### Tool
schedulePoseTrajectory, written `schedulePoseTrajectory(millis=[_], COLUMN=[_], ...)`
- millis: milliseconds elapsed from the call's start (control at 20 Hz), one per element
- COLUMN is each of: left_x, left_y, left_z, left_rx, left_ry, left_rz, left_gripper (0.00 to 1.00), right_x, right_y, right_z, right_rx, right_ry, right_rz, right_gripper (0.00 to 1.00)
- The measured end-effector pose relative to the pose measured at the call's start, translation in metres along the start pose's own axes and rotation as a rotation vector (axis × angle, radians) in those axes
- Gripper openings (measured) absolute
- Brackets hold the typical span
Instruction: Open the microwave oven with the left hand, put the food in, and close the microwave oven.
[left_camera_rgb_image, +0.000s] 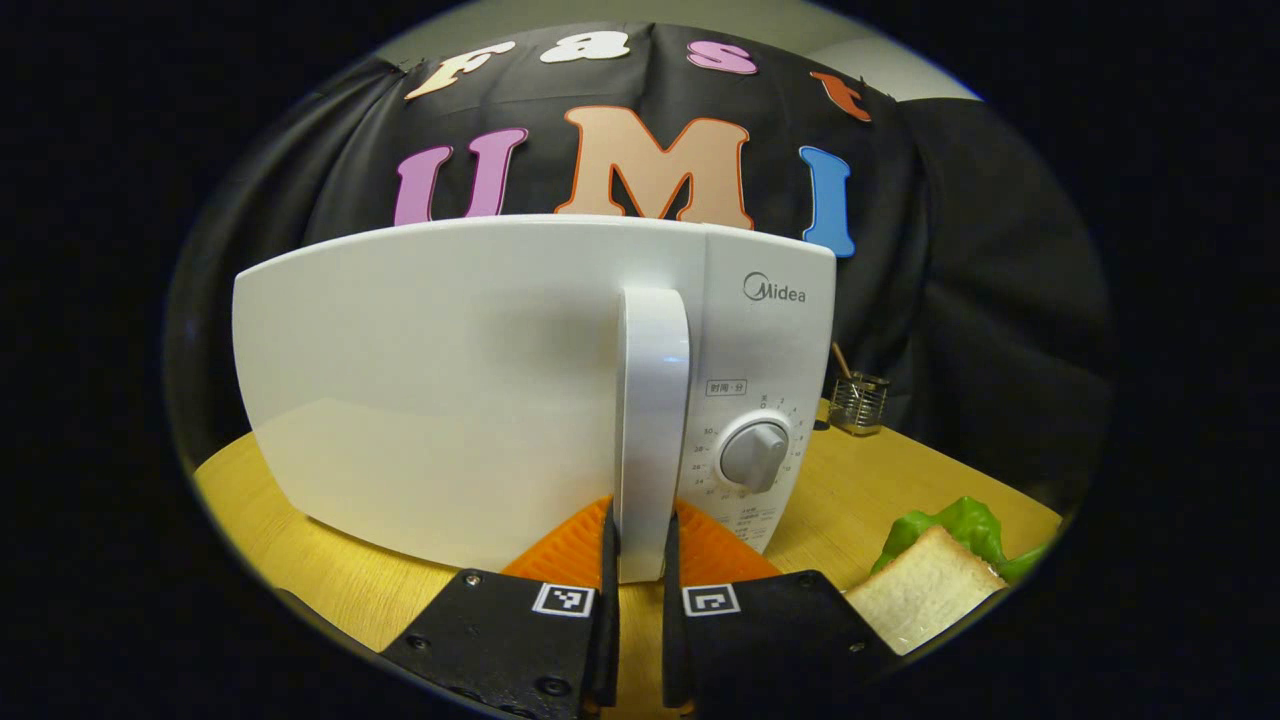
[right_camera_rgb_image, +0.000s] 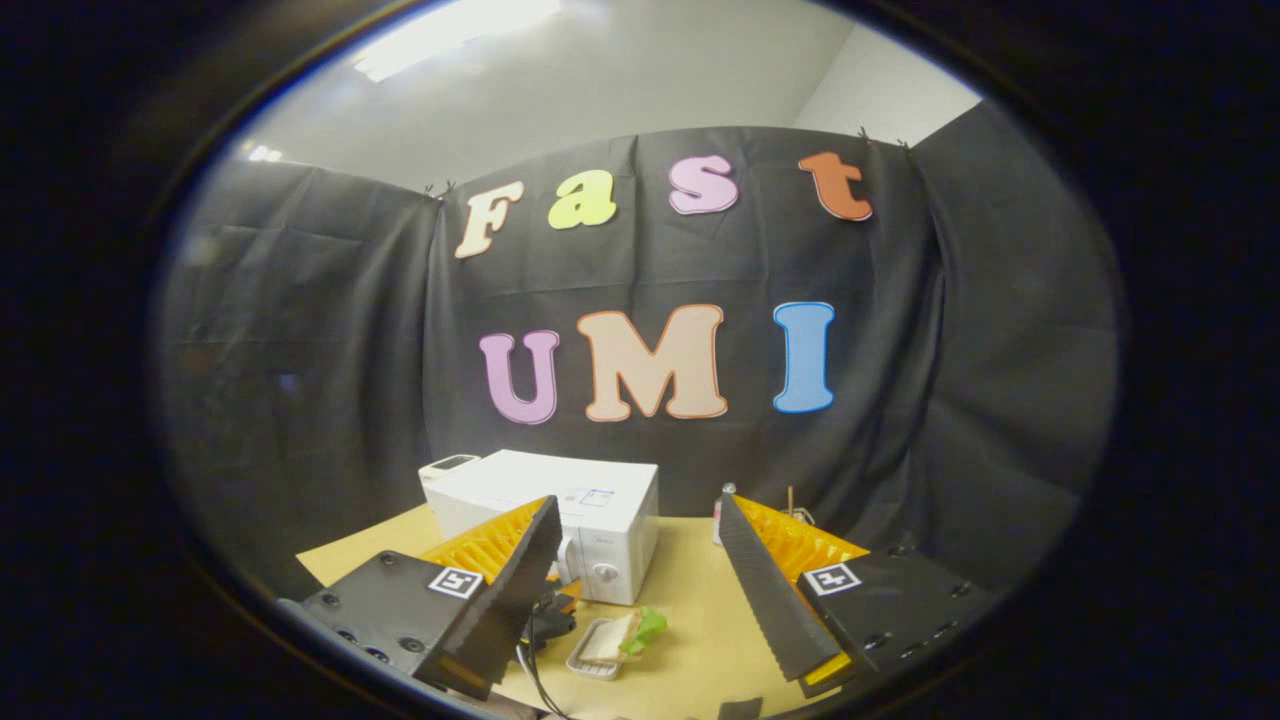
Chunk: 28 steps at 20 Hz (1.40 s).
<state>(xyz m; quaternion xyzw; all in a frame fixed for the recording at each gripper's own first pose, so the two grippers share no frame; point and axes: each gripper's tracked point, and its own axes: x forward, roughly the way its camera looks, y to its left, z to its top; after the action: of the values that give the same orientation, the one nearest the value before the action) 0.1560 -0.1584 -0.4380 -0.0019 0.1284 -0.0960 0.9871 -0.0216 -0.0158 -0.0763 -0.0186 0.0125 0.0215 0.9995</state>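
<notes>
The white microwave (left_camera_rgb_image: 450, 380) stands close in front in the left gripper view, its door seeming closed. My left gripper (left_camera_rgb_image: 640, 525) is shut on the lower end of the upright door handle (left_camera_rgb_image: 655, 400), one finger pressing on each side. The food, a slice of bread with lettuce (left_camera_rgb_image: 930, 585), lies on the table at the right. In the right gripper view my right gripper (right_camera_rgb_image: 645, 590) is open and held high over the table, nothing between its fingers. Below it lie the microwave (right_camera_rgb_image: 560, 520) and the bread and lettuce in a small clear tray (right_camera_rgb_image: 620, 635).
The wooden table (left_camera_rgb_image: 870, 490) carries a small holder with a stick (left_camera_rgb_image: 858, 400) at the back right, beside the microwave's control dial (left_camera_rgb_image: 755, 455). A small white device (right_camera_rgb_image: 448, 463) sits at the microwave's far left corner. The black cloth wall closes the back.
</notes>
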Motion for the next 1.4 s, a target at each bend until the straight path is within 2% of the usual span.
schedulePoseTrajectory(millis=[250, 350, 500, 600, 700, 850, 900, 1000, 1050, 1150, 1300, 1350, 1400], left_x=[-0.002, -0.024, -0.068, -0.093, -0.114, -0.141, -0.149, -0.163, -0.169, -0.182, -0.196, -0.201, -0.207], left_y=[0.000, 0.001, 0.004, 0.009, 0.017, 0.027, 0.031, 0.037, 0.040, 0.045, 0.061, 0.067, 0.071], left_z=[0.001, -0.004, -0.007, -0.013, -0.016, -0.019, -0.023, -0.032, -0.036, -0.045, -0.043, -0.041, -0.042], left_rx=[-0.007, -0.022, -0.007, 0.008, 0.003, 0.004, 0.015, 0.021, 0.019, 0.010, 0.031, 0.040, 0.045], left_ry=[-0.001, 0.013, -0.038, -0.030, -0.027, -0.010, -0.001, 0.033, 0.050, 0.079, 0.052, 0.043, 0.038], left_rz=[-0.011, -0.001, -0.046, -0.077, -0.097, -0.095, -0.094, -0.100, -0.106, -0.111, -0.086, -0.081, -0.072], left_gripper=[0.13, 0.11, 0.11, 0.16, 0.19, 0.23, 0.25, 0.27, 0.28, 0.36, 0.45, 0.52, 0.75], right_x=[-0.011, -0.015, -0.016, -0.014, -0.013, -0.011, -0.010, -0.009, -0.007, -0.006, -0.005, -0.005, -0.005], right_y=[-0.003, -0.004, -0.004, -0.001, 0.003, 0.007, 0.009, 0.010, 0.013, 0.017, 0.030, 0.034, 0.038], right_z=[0.004, 0.008, 0.011, 0.010, 0.010, 0.004, 0.001, -0.005, -0.012, -0.023, -0.038, -0.043, -0.046], right_rx=[-0.022, -0.014, 0.016, 0.027, 0.030, 0.025, 0.026, 0.029, 0.022, 0.017, 0.033, 0.038, 0.046], right_ry=[-0.020, -0.035, -0.046, -0.050, -0.058, -0.054, -0.050, -0.044, -0.035, -0.015, 0.017, 0.027, 0.036], right_rz=[-0.012, -0.011, 0.000, 0.011, 0.017, 0.023, 0.023, 0.022, 0.025, 0.027, 0.067, 0.079, 0.093], right_gripper=[0.97, 1.00, 1.00, 0.97, 0.99, 0.99, 0.96, 1.00, 0.96, 1.00, 0.97, 0.97, 1.00])
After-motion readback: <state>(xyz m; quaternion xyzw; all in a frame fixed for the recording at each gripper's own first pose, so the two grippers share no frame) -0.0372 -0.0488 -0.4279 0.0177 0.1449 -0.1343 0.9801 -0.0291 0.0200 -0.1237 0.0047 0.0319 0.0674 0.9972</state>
